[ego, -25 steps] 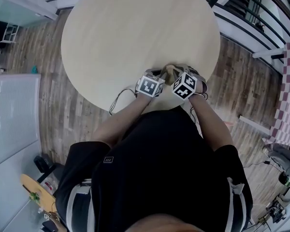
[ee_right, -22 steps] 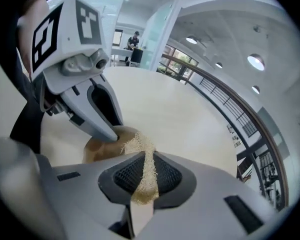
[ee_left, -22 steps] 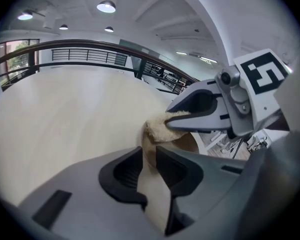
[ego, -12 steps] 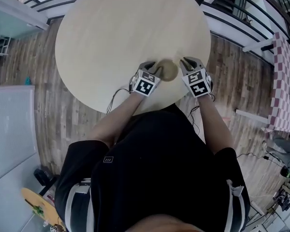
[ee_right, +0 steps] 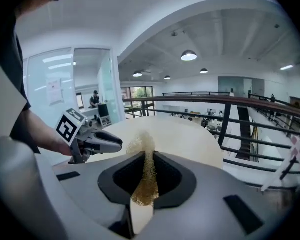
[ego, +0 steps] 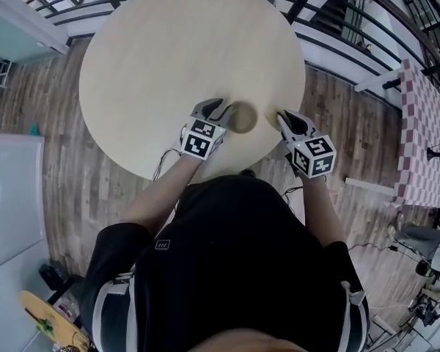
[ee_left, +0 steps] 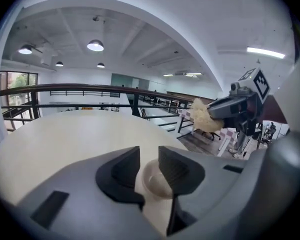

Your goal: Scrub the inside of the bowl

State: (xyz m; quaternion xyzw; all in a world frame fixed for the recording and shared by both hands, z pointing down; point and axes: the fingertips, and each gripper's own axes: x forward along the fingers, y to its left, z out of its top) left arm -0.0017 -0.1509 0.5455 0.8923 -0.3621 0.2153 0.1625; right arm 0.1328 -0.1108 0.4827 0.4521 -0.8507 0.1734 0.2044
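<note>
Farthest left, above the near edge of the round, pale wooden table [ego: 161,57], the grey hand-held left gripper [ego: 218,107], pointing forward and somewhat downward, jaws parted a moderate way and just been opening, dark ribbed pads [ee_left: 177,169] pressing on nothing. Just right of its tips, the small round tan bowl [ego: 242,117], upright on the tabletop close to the edge nearest the person, between the two grippers. Shallow, with a smooth, pale cream inside and a thin rounded rim, a little darker than the table in the head view. In the left gripper view, glimpsed in the gap between the open jaws and lower than them, partly hidden behind the right-hand pad, touched by neither. Further right, near the bowl but apart from it, the grey right gripper [ego: 284,116], up off the table and likewise angled downward, jaws closed tight on a straw-coloured, fibrous scrubbing pad [ee_right: 145,169], squeezed into a thin upright band between the jaws, with a loose frizzy tuft sticking out past their ends, clear of the bowl
</note>
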